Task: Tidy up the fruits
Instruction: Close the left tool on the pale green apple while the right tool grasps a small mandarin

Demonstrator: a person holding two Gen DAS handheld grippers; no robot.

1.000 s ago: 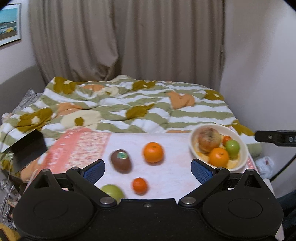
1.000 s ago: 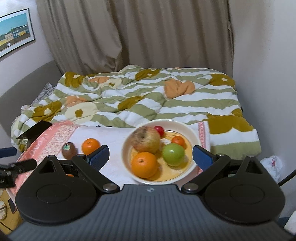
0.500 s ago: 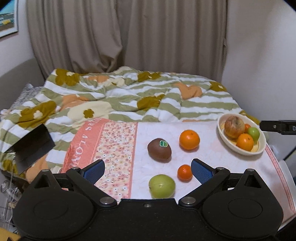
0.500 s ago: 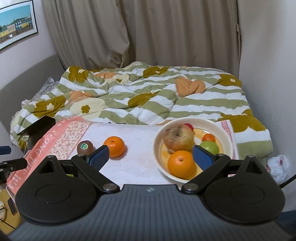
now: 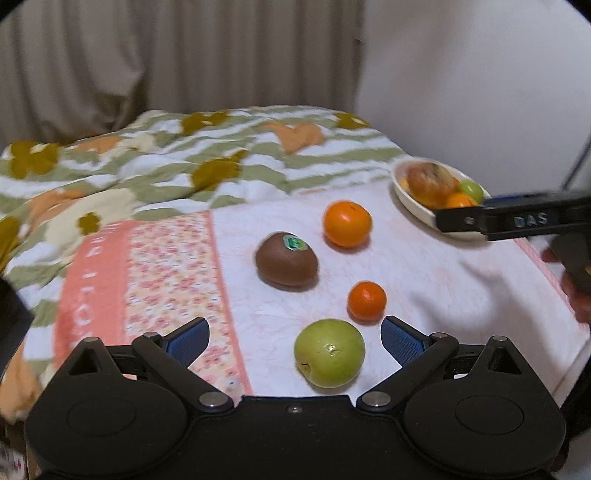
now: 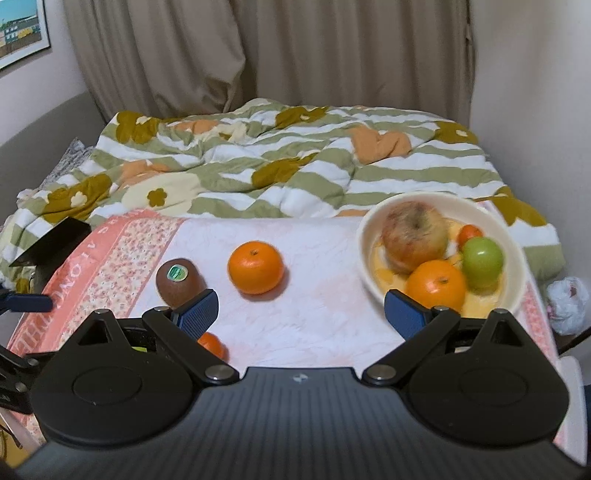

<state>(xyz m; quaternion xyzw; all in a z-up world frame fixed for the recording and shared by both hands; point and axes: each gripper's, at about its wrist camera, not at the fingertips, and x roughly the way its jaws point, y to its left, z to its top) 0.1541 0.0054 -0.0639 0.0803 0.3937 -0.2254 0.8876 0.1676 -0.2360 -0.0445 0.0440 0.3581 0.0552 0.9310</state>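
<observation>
The black left gripper with blue-padded fingers [image 5: 291, 338] is hanging with its jaws spread wide, nothing between them. The matching black right gripper with blue pads [image 6: 300, 309] is likewise gaping wide and gripping nothing, both pointing forward and slightly downward.

Small orange [image 6: 212, 344] half hidden behind the right tongs' left finger [image 6: 195, 313]; bowl [image 5: 417, 210] partly blocked by the other tool.

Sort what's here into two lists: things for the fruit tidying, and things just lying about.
For the job: green apple, small orange, kiwi, large orange, bowl of fruit, both open grippers.

Lying about: duvet, curtain, picture, plastic bag.
</observation>
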